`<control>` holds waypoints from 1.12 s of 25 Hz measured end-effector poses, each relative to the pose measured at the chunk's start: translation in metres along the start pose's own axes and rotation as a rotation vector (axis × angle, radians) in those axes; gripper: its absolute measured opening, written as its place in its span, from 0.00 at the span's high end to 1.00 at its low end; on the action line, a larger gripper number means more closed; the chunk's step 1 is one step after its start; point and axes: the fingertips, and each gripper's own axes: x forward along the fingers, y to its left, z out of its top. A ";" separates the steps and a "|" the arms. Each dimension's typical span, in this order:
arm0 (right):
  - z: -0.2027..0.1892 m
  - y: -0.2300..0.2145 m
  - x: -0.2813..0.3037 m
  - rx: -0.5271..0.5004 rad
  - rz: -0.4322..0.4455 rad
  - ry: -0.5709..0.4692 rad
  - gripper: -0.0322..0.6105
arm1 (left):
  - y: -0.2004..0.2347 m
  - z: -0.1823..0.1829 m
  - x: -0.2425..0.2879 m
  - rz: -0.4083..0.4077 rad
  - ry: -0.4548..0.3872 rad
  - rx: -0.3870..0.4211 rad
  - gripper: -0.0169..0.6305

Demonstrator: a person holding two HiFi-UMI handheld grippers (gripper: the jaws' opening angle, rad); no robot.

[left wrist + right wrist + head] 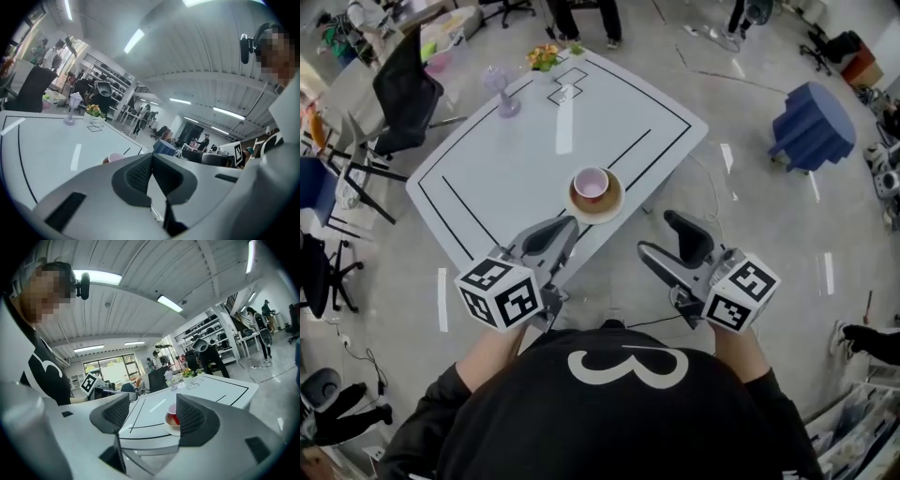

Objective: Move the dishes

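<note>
Dishes (602, 212) wait in the head view: a pink cup (591, 184) sits on a brown plate (581, 208) at the tabletop's (516, 141) 5 o'clock edge. Left gripper view: the left hand-held gripper (152, 157) is pressed together, holding nothing. Right gripper view: the right hand-held gripper (152, 399) is spread and empty. It should go in level, pinch the plate's rim, and keep the cup steady.

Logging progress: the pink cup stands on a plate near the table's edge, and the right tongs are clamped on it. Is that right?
Not quite. The right tongs are open and empty, short of the table, as the right gripper view shows. The pink cup does stand on a plate near the table's edge.
</note>
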 end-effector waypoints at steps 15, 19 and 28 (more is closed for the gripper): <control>-0.023 -0.051 0.052 0.068 0.130 0.131 0.53 | 0.025 -0.020 -0.001 0.193 -0.061 -0.054 0.97; -0.032 -0.076 0.077 0.143 0.085 0.157 0.56 | 0.044 -0.020 0.005 0.221 -0.064 -0.076 0.97; -0.050 -0.106 0.131 0.220 0.078 0.233 0.59 | 0.086 -0.012 0.024 0.263 -0.054 -0.097 0.97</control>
